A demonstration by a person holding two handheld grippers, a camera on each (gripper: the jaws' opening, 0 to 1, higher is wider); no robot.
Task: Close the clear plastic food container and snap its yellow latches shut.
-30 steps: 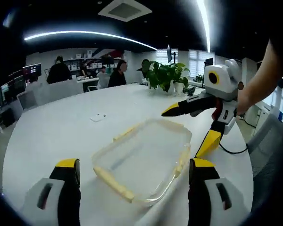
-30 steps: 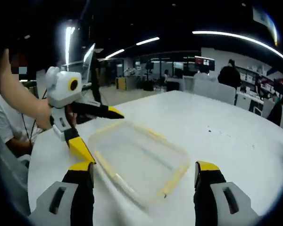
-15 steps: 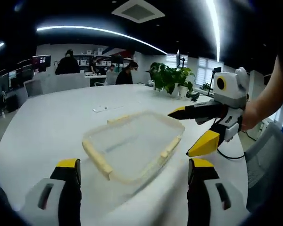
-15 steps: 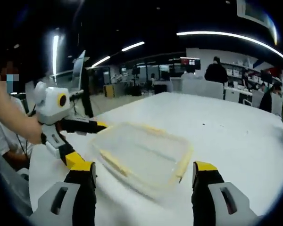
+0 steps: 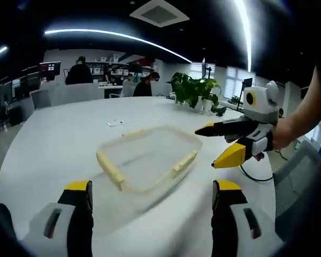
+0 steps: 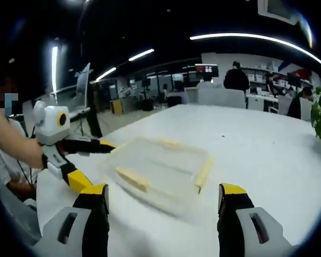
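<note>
The clear plastic food container (image 5: 148,157) is seen lying flat on the white desk (image 5: 53,144), well in from its edges, lid seated and yellow latches (image 5: 110,169) splayed outward. Both grippers are held with jaws spread, empty: the left gripper (image 5: 150,206) directly before it, the right gripper (image 5: 218,145) beside one long side, nearer a latch (image 5: 183,164).

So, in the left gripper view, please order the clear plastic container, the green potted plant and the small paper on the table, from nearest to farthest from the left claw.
1. Clear plastic container with yellow latches, just ahead, centre.
2. Small white paper, beyond it, slightly left.
3. Green potted plant, at the table's far edge, right.
</note>
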